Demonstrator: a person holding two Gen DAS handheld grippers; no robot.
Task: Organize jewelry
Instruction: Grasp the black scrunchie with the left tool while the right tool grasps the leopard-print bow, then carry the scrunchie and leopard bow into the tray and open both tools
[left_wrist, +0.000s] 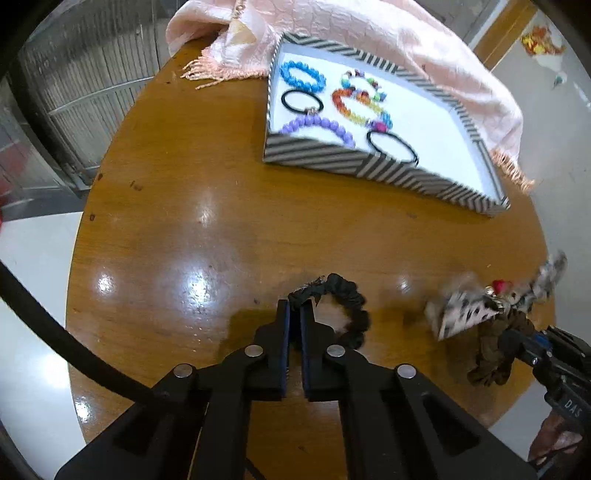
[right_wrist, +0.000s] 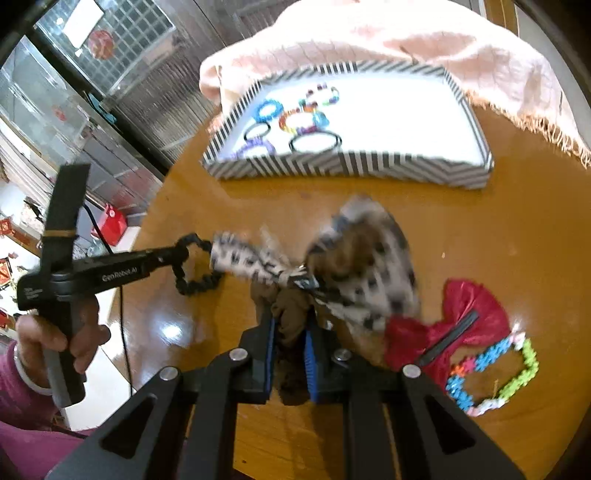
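Note:
My left gripper (left_wrist: 294, 308) is shut on a black scrunchie (left_wrist: 345, 310), which hangs from its tips just above the round wooden table (left_wrist: 221, 229); the scrunchie also shows in the right wrist view (right_wrist: 192, 267). My right gripper (right_wrist: 290, 325) is shut on a brown scrunchie (right_wrist: 291, 306) with a spotted white bow (right_wrist: 369, 266), blurred by motion. The bow also shows in the left wrist view (left_wrist: 465, 308). A striped tray (left_wrist: 369, 166) at the back holds bead bracelets and black hair ties.
A pink fringed scarf (left_wrist: 369, 37) lies behind and around the tray (right_wrist: 351, 166). A red bow clip (right_wrist: 450, 325) and a colourful plastic bracelet (right_wrist: 495, 373) lie on the table at the right. The table edge curves close on the left.

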